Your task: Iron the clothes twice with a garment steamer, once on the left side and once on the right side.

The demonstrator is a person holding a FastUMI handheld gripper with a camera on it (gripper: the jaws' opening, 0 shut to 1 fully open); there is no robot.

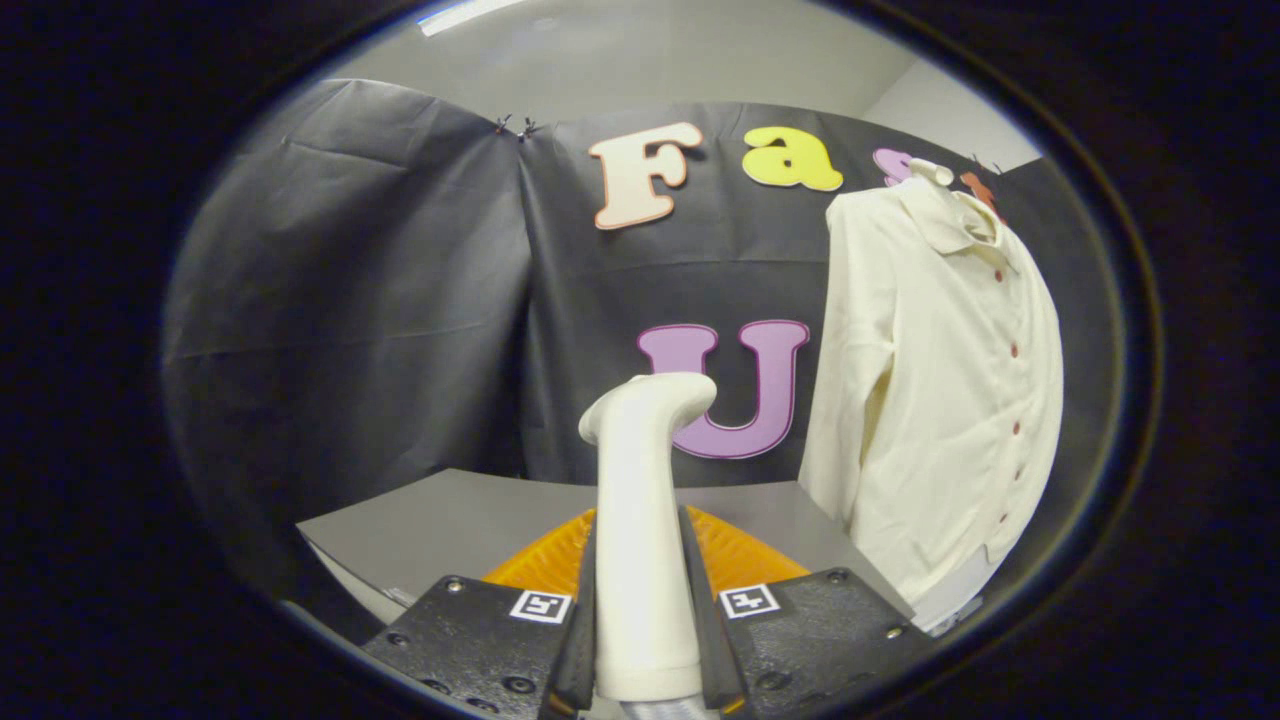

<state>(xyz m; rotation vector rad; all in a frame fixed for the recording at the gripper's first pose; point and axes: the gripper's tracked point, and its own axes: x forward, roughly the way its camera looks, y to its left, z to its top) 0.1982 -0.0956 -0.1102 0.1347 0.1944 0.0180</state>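
Gripper view has the gripper (640, 640) clamped on the white plastic garment steamer (643, 520), both black fingers (578, 650) pressing its upright handle above an orange ribbed tray (745, 560) on the grey table (450, 520). Right of it, well apart, hangs the cream button-front shirt (935, 380). The smooth handle could twist or slip during the swing across. Each finger block carries a square coded marker (540, 606); no brand is readable.

1. The tool (645, 625) points forward and slightly upward, above the tabletop's near edge.
2. Its two black fingers (577, 650) stand close together, both pressing the white steamer handle (642, 560) between them.
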